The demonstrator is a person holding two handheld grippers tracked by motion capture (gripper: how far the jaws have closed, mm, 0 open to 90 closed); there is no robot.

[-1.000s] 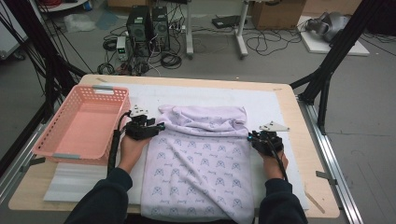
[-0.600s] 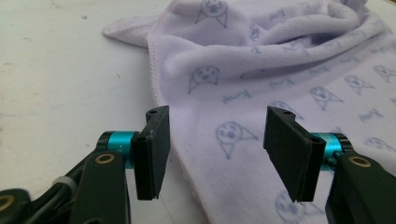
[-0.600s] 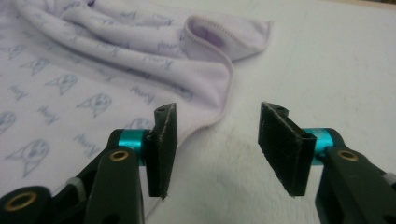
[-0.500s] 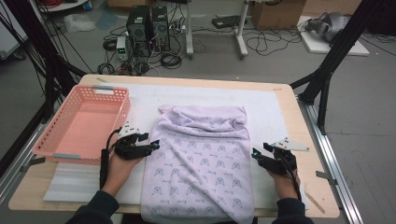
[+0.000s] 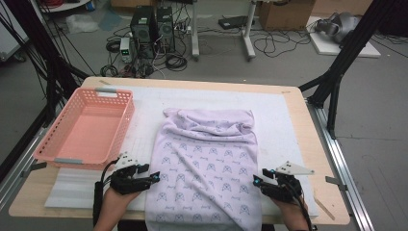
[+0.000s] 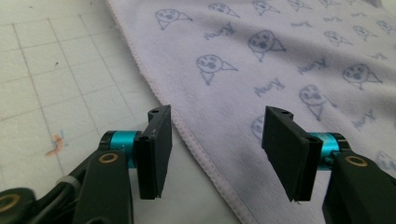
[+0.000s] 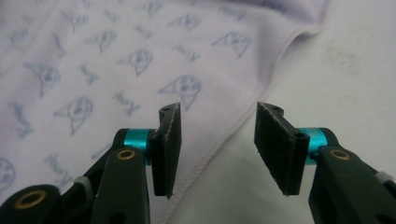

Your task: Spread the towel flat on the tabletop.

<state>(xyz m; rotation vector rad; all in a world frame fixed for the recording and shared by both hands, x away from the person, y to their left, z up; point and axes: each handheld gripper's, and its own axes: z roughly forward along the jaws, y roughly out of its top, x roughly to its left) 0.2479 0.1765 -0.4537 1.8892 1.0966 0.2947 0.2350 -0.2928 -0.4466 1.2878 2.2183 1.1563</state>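
Observation:
A lilac towel (image 5: 209,159) printed with small faces lies lengthwise on the white mat (image 5: 284,110). Its far end is bunched in a fold and its near end hangs over the table's front. My left gripper (image 5: 156,177) sits at the towel's left edge near the front. Its jaws (image 6: 217,135) stand apart over the towel's hem (image 6: 187,135) and have just been closing a little, without pressing on the cloth. My right gripper (image 5: 256,182) sits at the right edge. It is open (image 7: 218,130) astride the hem (image 7: 243,116) and has also been closing slightly.
A pink plastic basket (image 5: 86,127) stands on the left of the table. A thin foam sheet (image 5: 72,187) lies in front of it. The wooden table rim (image 5: 320,159) runs along the right. Black frame poles, computers and cables stand on the floor beyond.
Both hands have drawn back from the towel's folded far end toward the table's front, spread outward, then come in to the towel's side edges. The towel lies as before.

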